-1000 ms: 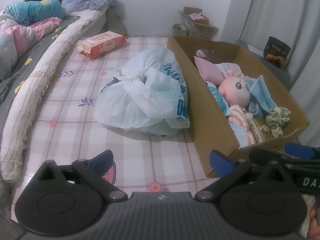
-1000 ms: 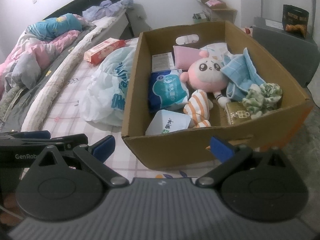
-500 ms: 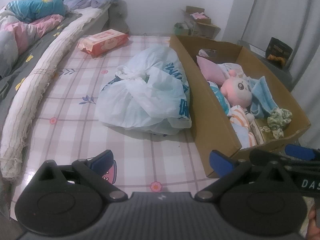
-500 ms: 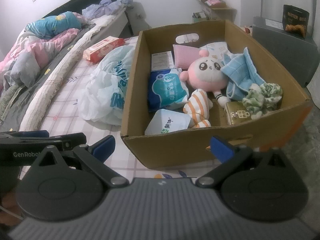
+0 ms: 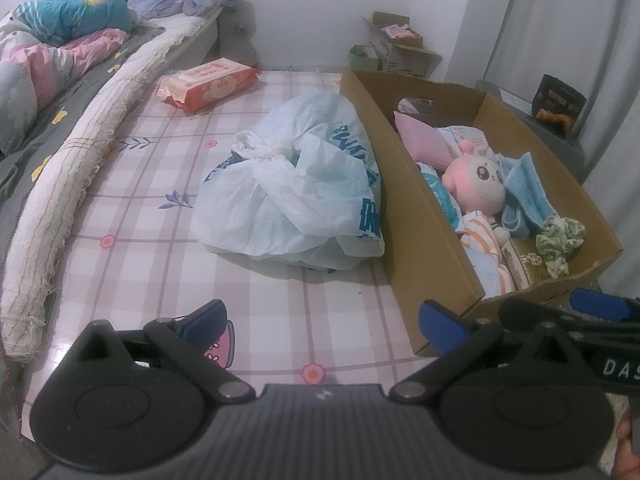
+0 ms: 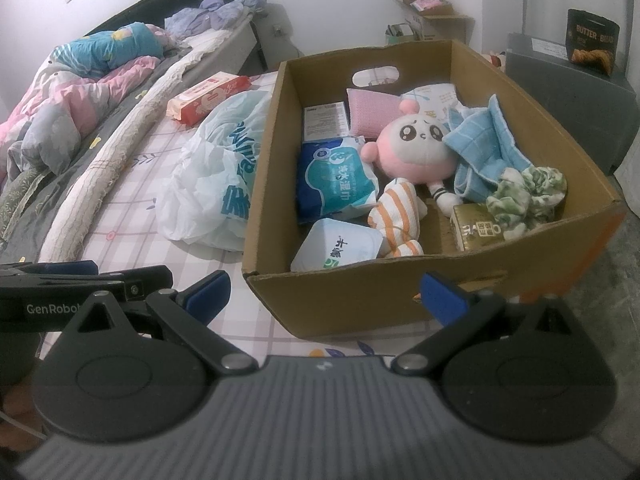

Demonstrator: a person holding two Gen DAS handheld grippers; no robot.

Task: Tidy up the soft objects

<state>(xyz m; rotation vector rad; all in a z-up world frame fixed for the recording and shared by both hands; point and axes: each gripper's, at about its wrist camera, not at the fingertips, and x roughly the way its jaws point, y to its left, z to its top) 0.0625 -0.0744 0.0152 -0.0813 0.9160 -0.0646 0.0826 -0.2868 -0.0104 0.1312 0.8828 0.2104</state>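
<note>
Our left gripper hangs with its jaws spread wide and empty; ahead of them lies the plastic bag, touching the cardboard box just past the right jaw. Our right gripper is likewise wide apart and holds nothing, the box's near wall between its jaws, with the wet wipes pack, pink plush toy, blue cloth and green scrunchie beyond.

brown cardboard box: matt, stiff paper
white plastic bag: thin, shiny, crinkly
pink plush doll: soft, fuzzy cloth
</note>
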